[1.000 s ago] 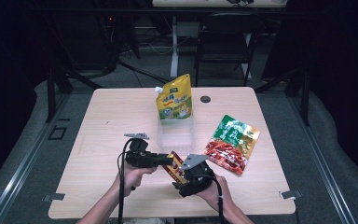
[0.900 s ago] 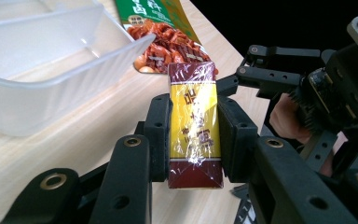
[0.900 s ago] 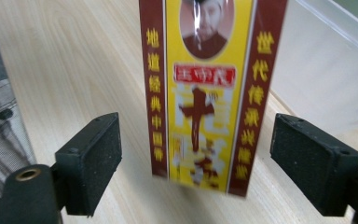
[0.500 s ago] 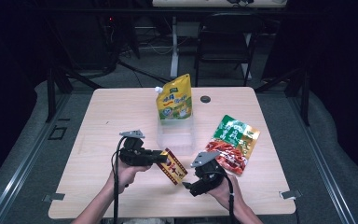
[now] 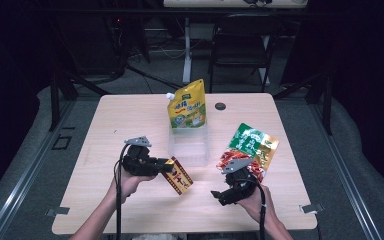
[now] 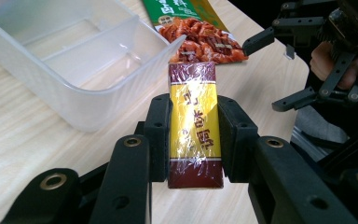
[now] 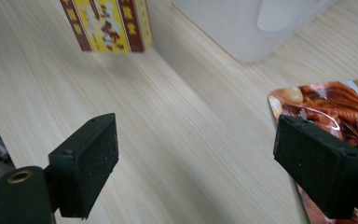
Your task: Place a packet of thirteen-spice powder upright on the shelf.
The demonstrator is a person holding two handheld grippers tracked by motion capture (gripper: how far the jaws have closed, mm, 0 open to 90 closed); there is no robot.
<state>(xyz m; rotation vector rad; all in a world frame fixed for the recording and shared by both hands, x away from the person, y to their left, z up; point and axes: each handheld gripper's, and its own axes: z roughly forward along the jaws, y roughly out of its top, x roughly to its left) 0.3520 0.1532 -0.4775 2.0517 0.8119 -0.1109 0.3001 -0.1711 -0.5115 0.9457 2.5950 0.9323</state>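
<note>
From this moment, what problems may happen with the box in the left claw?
The left claw pinches the wrapped box only at its narrow sides; the glossy film may slip. The box points at the clear bin wall and might bump its rim. The right claw is open beside the snack bag.

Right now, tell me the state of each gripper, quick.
Left gripper: shut on the yellow and maroon box.
Right gripper: open, fingers just spread wider, nothing between them.

Dark room, grey floor (image 5: 25,165), black chair (image 5: 240,47), wooden table (image 5: 130,112)
</note>
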